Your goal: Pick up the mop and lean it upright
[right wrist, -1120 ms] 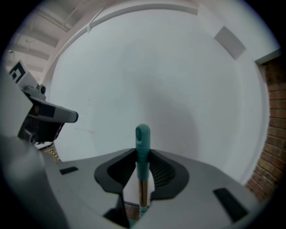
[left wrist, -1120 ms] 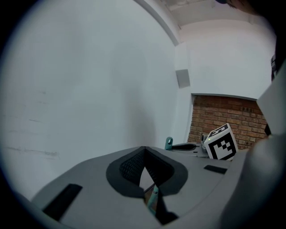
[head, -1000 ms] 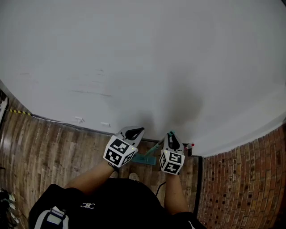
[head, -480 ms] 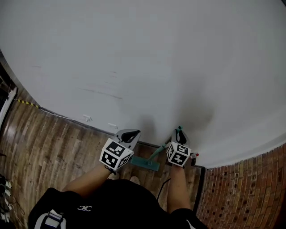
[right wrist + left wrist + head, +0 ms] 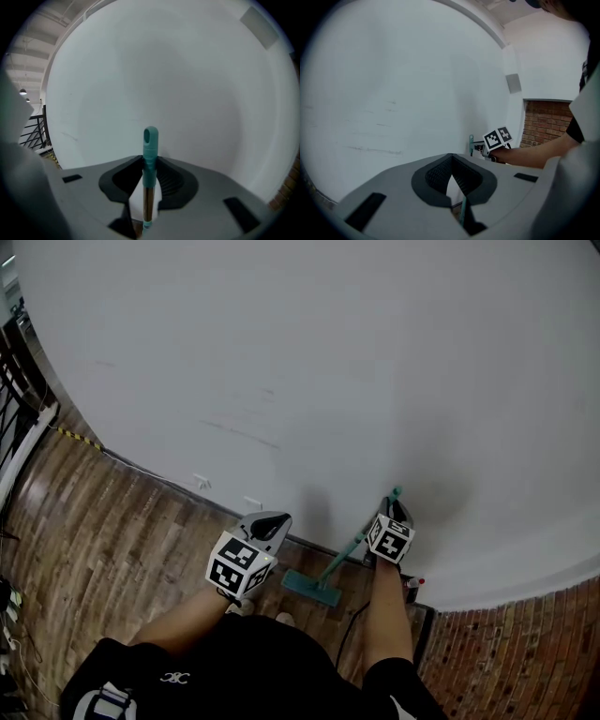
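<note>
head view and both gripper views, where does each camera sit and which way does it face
Head view: on the person's head, facing steeply down at white wall, wood floor; shows forearms, left gripper, right gripper.
Left gripper view: on the left gripper, facing the wall along its shut, empty jaws; right forearm shows.
Right gripper view: on the right gripper, facing the wall along jaws clamped on the teal mop handle; no body part clear.
Shared: head and left gripper views both show the right gripper.

Mop (image 5: 150,154) grip matt teal plastic, shaft glossy metal; floor (image 5: 112,531) wood.
</note>
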The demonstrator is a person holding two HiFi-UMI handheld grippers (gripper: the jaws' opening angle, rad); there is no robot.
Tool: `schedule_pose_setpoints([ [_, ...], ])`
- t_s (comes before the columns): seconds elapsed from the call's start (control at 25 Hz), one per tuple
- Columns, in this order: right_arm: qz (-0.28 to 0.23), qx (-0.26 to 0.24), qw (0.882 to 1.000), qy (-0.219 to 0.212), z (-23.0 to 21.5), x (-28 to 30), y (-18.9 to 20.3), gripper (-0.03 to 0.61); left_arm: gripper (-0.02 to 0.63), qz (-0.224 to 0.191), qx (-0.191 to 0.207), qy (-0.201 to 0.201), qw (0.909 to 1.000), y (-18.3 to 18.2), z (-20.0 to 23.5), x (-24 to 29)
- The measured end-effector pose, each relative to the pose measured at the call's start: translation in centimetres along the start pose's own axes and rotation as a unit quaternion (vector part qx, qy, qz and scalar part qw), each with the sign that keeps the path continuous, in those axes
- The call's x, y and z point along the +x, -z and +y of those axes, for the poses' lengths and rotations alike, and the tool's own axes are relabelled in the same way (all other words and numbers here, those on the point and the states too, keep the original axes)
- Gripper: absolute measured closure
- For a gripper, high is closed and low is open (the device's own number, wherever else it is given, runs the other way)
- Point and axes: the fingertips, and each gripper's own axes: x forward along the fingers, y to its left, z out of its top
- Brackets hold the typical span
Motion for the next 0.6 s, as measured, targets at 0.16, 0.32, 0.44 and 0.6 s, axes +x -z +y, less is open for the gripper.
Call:
schedule_pose_setpoints([
  [0.16, 0.004, -0.008, 1.000, -0.002, 0.1, 1.3, 0.0, 0.472, 0.621, 0.005, -0.003, -0.008, 1.0000, 0.6, 0.2, -0.4],
  [0.32, 0.009, -0.004, 1.000, -0.003, 0.0, 2.5, -0.2, 0.472, 0.621, 0.011, -0.002, -0.013, 0.9999, 0.9, 0.2, -0.5],
  [0.44, 0.014, -0.003, 1.000, -0.005, 0.1, 3.2, -0.2, 0.472, 0.621, 0.011, -0.002, -0.018, 0.9998, 0.8, 0.5, -0.7],
  [0.6, 0.011, 0.003, 1.000, 0.000, 0.0, 3.3, -0.3, 0.472, 0.621, 0.012, -0.002, -0.022, 0.9997, 0.8, 0.6, -0.7],
])
